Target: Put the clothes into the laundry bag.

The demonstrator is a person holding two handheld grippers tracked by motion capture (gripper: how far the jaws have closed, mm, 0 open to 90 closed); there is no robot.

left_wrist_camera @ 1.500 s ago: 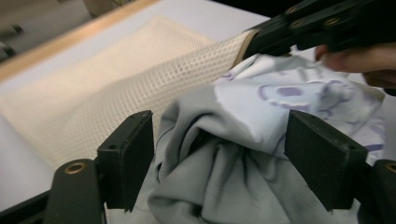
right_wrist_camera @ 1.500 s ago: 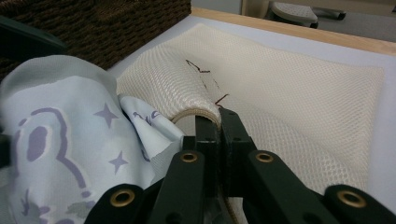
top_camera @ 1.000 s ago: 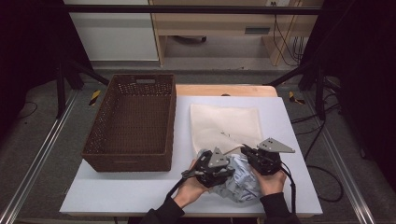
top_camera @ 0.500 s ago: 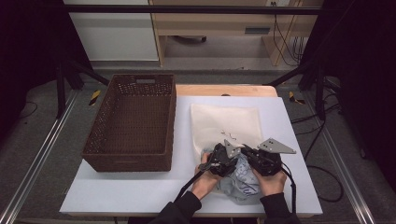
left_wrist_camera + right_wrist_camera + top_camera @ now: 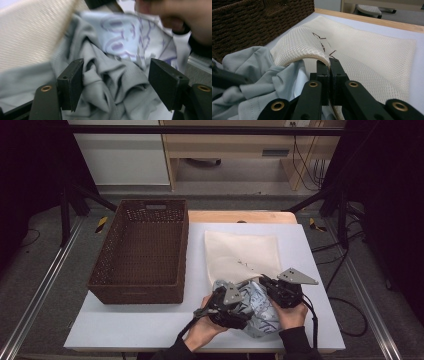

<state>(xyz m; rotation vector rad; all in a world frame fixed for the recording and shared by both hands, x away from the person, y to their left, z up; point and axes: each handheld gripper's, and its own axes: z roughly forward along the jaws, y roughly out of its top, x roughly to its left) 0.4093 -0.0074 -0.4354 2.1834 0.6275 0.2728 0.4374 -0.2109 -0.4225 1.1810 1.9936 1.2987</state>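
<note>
Hand-held gripper (image 5: 329, 65) pinching mesh bag (image 5: 367, 52) rim | cream, woven, dark marks

The left gripper (image 5: 235, 306) slid rightward along the table's near edge, onto the crumpled grey garment (image 5: 257, 307). Its jaws have just been opening and now stood apart, with bunched cloth between them.

Left claw over a crumpled garment

The left claw (image 5: 115, 85) has just been opening; its black jaws stand apart astride bunched grey fabric of a purple-printed garment (image 5: 112, 75). Cream mesh bag (image 5: 32, 32) lies above-left of the garment, a hand (image 5: 185, 17) above-right.
</note>
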